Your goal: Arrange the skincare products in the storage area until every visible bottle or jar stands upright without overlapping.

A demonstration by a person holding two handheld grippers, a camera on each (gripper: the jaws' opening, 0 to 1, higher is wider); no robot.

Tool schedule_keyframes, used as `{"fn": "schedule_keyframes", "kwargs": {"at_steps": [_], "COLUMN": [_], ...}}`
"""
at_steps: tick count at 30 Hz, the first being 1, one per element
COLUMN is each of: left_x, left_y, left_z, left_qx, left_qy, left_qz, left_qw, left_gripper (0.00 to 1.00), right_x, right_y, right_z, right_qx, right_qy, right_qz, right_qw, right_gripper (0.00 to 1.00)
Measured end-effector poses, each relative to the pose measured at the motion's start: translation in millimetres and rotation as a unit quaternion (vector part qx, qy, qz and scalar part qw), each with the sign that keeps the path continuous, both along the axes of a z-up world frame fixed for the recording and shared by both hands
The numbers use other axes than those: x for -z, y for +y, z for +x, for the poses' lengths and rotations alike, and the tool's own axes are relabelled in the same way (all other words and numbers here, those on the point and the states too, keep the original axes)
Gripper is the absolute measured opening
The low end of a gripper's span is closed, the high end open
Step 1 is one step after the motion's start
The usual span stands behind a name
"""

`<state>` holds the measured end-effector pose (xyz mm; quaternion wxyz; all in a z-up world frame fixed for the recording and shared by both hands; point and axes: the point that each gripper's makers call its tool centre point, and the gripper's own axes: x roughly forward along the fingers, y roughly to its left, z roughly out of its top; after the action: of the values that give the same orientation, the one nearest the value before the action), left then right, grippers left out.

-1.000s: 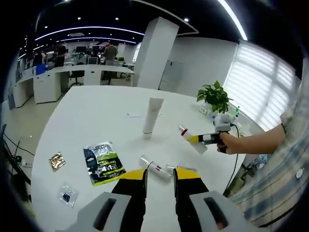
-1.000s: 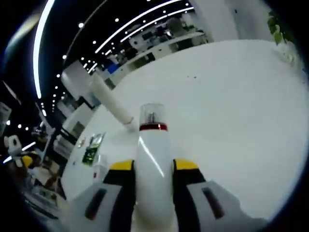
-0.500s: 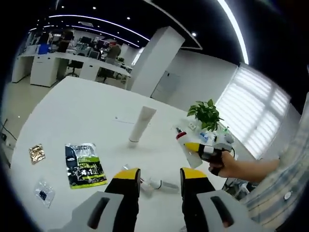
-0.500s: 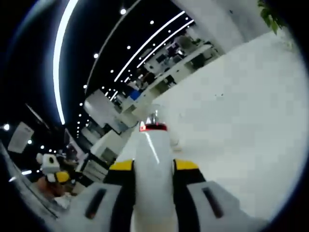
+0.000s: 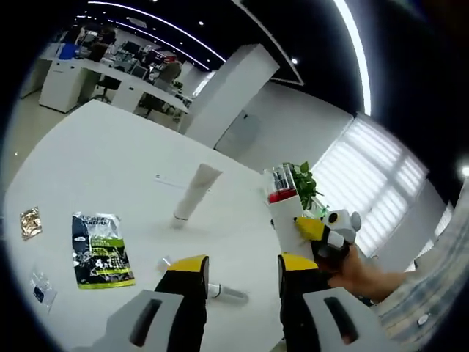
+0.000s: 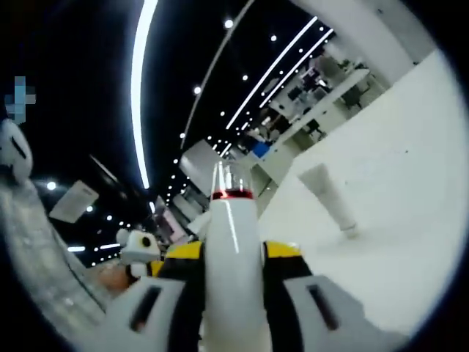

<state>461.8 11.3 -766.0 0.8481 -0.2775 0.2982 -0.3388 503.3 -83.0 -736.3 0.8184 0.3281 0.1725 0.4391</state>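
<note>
Skincare bottle [image 6: 233,257] with the red ring is clamped in your right gripper [image 6: 233,253], near upright above the table [image 5: 110,176]; lower it base-first. Your left gripper [image 5: 236,265] is open, empty.

On the table [image 5: 110,169], a sachet [image 5: 99,249] lies left of the tube [image 5: 192,192] (standing cap-down).
</note>
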Motion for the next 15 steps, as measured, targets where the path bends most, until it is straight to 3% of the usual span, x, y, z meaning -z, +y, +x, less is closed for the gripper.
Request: {"fn": "schedule_keyframes", "kwargs": {"at_steps": [2,8,15], "left_x": [-10.0,-25.3,-58.8], "left_y": [-3,-10,-26], "left_z": [1.9,5.7,7.2], "left_qx": [-0.001,0.005,0.027], "left_qy": [0.006,0.003,-0.011], "left_qz": [-0.037,-0.094,-0.194], "left_qw": [0.9993,0.9956,0.9805], "left_gripper": [0.41,0.47,0.51], "right_x": [-9.5,-29.3,-36.0], "right_y": [8,27,47], "right_z": [-4,-17,-37], "right_qx": [-0.007,-0.036,-0.083], "right_qy": [-0.009,-0.026,-0.034], "right_qz": [0.008,0.027,0.038], "right_qw": [0.9999,0.9986,0.9953], "right_gripper": [0.27,0.27,0.27]}}
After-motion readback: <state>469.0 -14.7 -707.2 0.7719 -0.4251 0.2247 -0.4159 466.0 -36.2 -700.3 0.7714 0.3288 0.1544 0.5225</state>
